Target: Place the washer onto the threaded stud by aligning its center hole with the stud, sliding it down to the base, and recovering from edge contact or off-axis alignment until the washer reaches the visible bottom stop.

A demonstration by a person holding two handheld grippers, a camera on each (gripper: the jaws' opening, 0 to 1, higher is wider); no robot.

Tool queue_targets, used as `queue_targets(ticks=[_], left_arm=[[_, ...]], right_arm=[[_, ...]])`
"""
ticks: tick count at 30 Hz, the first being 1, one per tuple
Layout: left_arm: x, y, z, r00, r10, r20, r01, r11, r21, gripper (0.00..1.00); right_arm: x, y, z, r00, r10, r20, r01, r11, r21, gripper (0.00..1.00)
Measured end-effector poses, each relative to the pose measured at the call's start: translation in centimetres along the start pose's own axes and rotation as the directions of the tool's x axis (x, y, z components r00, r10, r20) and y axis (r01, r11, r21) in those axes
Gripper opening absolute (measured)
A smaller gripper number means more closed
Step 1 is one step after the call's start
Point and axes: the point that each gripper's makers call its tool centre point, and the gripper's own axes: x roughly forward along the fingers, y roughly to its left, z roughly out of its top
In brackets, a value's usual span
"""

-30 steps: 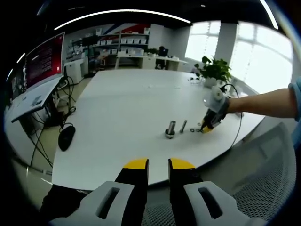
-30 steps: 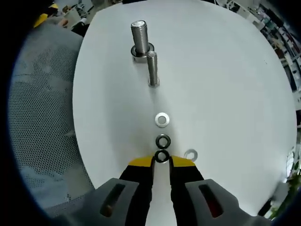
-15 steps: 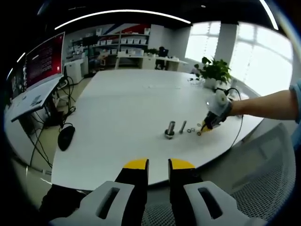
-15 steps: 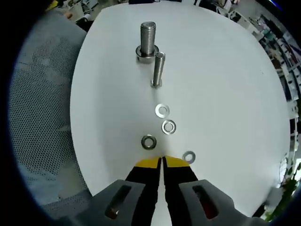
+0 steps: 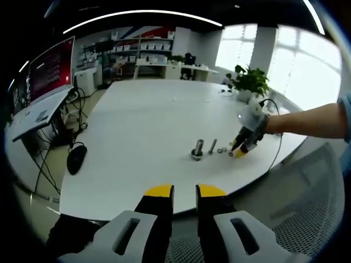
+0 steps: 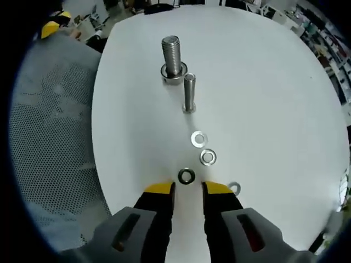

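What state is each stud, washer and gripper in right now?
Large stud: upright, a washer already at its base.
Small stud: upright, bare.
Dark washer: flat on the table, just ahead of the jaws, not gripped.
Three bright washers: flat, loose.
Right gripper: open, empty.
Left gripper: open, empty, off the table edge.

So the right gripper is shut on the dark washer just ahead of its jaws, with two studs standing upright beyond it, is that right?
Not quite: the right gripper is open, and the dark washer lies free on the table ahead of its jaws, as the right gripper view shows. The two studs do stand upright beyond.
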Motion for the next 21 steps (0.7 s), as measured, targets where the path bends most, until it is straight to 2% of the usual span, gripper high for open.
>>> queue_targets(ticks=[4,9,11,21], left_arm=[[0.03,-0.07,-0.04,1.000,-0.003,-0.002,0.003,1.000,0.003,0.13],[0.04,-0.09,-0.08,1.000,-0.003,-0.005,0.003,1.000,0.003,0.13],[0.03,-0.06,-0.05,1.000,-0.002,-0.004,0.002,1.000,0.002,0.13],[0.01,0.03,-0.02,1.000,0.004,-0.002,-0.004,1.000,-0.001,0.13]], right_arm=[[0.04,0.19,0.64,1.000,-0.003,0.031,0.003,1.000,0.004,0.21],[0.01,0.07,0.57,1.000,-0.004,0.028,0.004,1.000,0.003,0.20],[-0.05,0.00,0.58,0.999,-0.007,0.035,0.007,1.000,0.003,0.15],[-0.20,0.02,0.63,0.999,-0.022,0.023,0.023,0.999,-0.034,0.14]])
